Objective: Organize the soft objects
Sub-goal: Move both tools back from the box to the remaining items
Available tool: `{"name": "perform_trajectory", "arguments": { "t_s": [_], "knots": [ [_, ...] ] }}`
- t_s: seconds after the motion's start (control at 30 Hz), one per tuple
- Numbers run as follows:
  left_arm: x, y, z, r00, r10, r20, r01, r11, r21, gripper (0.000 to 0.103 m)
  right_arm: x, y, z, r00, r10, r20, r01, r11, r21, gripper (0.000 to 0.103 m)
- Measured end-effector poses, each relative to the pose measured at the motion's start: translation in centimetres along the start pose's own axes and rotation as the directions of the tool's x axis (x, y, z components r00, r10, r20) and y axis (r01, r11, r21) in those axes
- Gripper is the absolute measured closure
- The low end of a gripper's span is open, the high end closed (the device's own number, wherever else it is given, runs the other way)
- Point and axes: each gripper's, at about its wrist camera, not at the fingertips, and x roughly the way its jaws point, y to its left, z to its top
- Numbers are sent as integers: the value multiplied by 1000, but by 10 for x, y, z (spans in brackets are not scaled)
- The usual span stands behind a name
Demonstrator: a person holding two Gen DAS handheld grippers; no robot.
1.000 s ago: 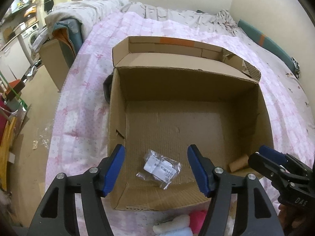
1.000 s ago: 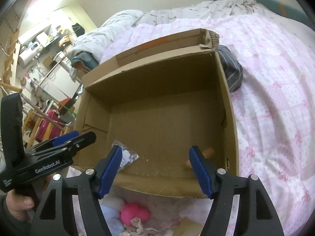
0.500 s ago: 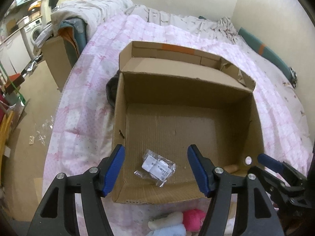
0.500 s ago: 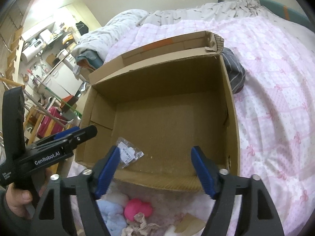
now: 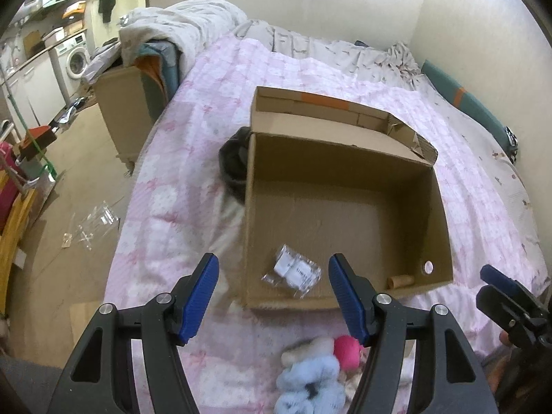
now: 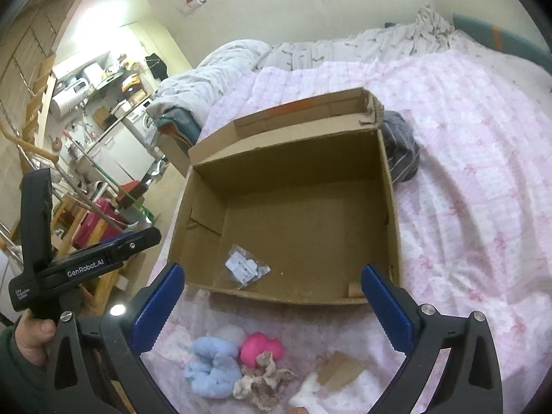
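Lying in cardboard box [image 6: 293, 214]: plastic packet [image 6: 245, 267]; left claw [image 5: 272, 293] open, right claw [image 6: 272, 307] just widened, both empty.

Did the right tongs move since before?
Yes. The right tongs backed up and away from the cardboard box, their jaws just opening wider, nothing between them.

A washing machine [image 5: 77, 56] stands beyond the pink-quilted bed [image 5: 214, 79].

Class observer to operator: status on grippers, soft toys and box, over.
Left gripper and right gripper open, empty. Soft toys outside cardboard box. Nothing blocking.
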Motion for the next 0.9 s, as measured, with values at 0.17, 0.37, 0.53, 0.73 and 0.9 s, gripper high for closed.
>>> {"name": "perform_trajectory", "arguments": {
  "t_s": [0.17, 0.37, 0.53, 0.73, 0.9],
  "knots": [
    [-16, 10, -17, 1000, 2, 3, -2, 1000, -11, 39, -16, 7, -12, 1000, -21, 12, 22, 999, -30, 0],
    [-24, 16, -38, 1000, 0, 1, 0, 1000, -24, 35, -21, 8, -36, 999, -49, -4, 49, 999, -20, 0],
    [-18, 34, -53, 999, -23, -37, 18, 992, -125, 35, -25, 12, -48, 998, -69, 12, 70, 997, -16, 0],
    [-15, 48, -59, 999, 12, -42, -18, 987, -157, 35, -23, 13, -55, 996, -89, 7, 89, 996, -9, 0],
    [-8, 43, -64, 998, 26, -58, -31, 994, -103, 35, -20, 7, -56, 993, -116, 1, 116, 993, 1, 0]
  ]
}}
